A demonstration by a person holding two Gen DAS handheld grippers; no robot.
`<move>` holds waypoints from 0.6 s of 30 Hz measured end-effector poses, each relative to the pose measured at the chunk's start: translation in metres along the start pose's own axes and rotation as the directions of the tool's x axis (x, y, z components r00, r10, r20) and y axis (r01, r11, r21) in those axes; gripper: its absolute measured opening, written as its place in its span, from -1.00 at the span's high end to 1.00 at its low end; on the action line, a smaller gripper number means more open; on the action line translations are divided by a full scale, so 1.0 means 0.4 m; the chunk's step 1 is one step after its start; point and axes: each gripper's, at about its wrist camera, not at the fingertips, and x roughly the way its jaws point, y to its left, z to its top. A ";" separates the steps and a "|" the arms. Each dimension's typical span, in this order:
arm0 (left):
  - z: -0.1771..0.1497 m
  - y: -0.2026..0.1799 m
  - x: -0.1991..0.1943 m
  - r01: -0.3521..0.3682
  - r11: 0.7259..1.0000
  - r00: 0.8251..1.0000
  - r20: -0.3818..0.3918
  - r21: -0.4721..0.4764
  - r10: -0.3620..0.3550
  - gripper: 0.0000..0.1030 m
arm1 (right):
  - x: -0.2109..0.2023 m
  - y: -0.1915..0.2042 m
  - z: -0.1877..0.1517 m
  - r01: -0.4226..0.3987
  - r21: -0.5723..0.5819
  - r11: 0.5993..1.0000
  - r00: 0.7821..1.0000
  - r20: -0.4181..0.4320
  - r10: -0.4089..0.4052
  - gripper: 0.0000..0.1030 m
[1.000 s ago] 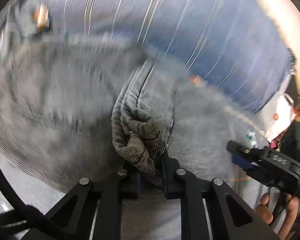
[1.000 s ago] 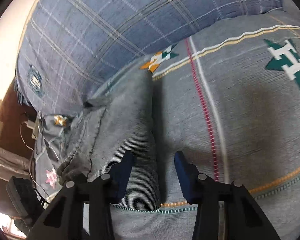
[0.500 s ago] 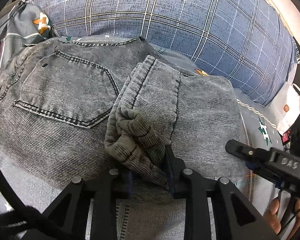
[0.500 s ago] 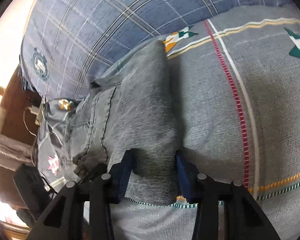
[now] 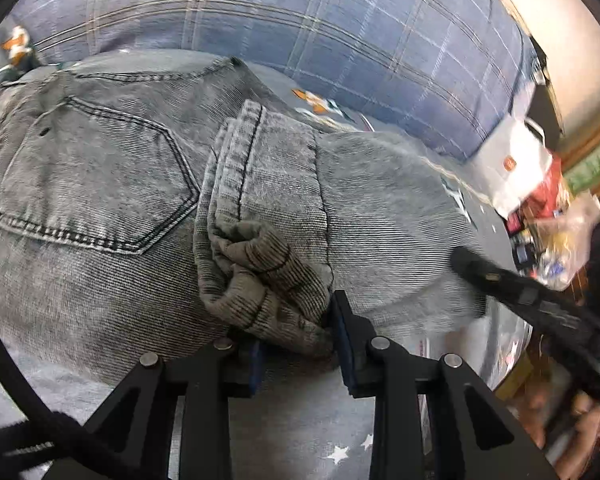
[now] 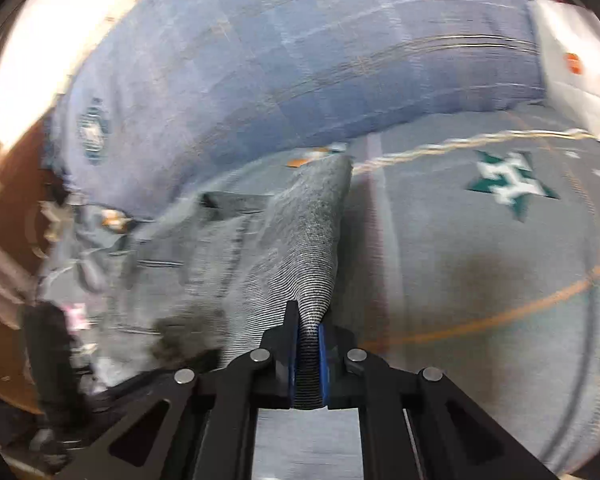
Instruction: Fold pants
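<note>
Grey denim pants (image 5: 100, 208) lie on a bed, back pocket up, with the legs folded over the seat. My left gripper (image 5: 296, 332) is shut on the bunched leg hems (image 5: 260, 276) at the near edge. My right gripper (image 6: 308, 344) is shut on the folded edge of the pants (image 6: 300, 248) and lifts it into a ridge. The right gripper also shows in the left wrist view (image 5: 532, 300), at the pants' right end.
The bed has a grey cover with star patterns (image 6: 508, 184). A blue plaid pillow (image 5: 340, 32) lies behind the pants. A white bag (image 5: 516, 168) and clutter (image 5: 548, 232) sit to the right of the bed.
My right gripper has closed from open onto the folded edge of the pants and raised it. My left gripper still holds the hems, now nearer the pocket.
</note>
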 end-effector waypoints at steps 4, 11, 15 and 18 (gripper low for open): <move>0.013 0.004 0.004 -0.018 1.000 1.000 -0.009 0.008 0.018 0.27 | 0.113 -0.034 -0.012 0.089 0.032 0.996 0.986 -0.141 -0.083 0.74; 0.017 0.044 -0.166 -0.027 1.000 0.986 0.168 0.004 0.025 -0.27 | 0.045 -0.033 -0.007 0.026 0.100 0.995 1.000 -0.020 -0.024 0.66; -0.013 0.102 -0.229 -0.130 0.991 0.959 0.251 -0.021 0.131 -0.30 | -0.030 -0.034 -0.036 -0.003 0.121 0.993 0.996 0.092 -0.008 -0.05; -0.026 0.147 -0.248 -0.199 0.978 0.938 0.277 -0.068 0.210 -0.30 | -0.061 0.014 -0.070 -0.081 0.074 0.994 0.989 0.126 0.071 -0.21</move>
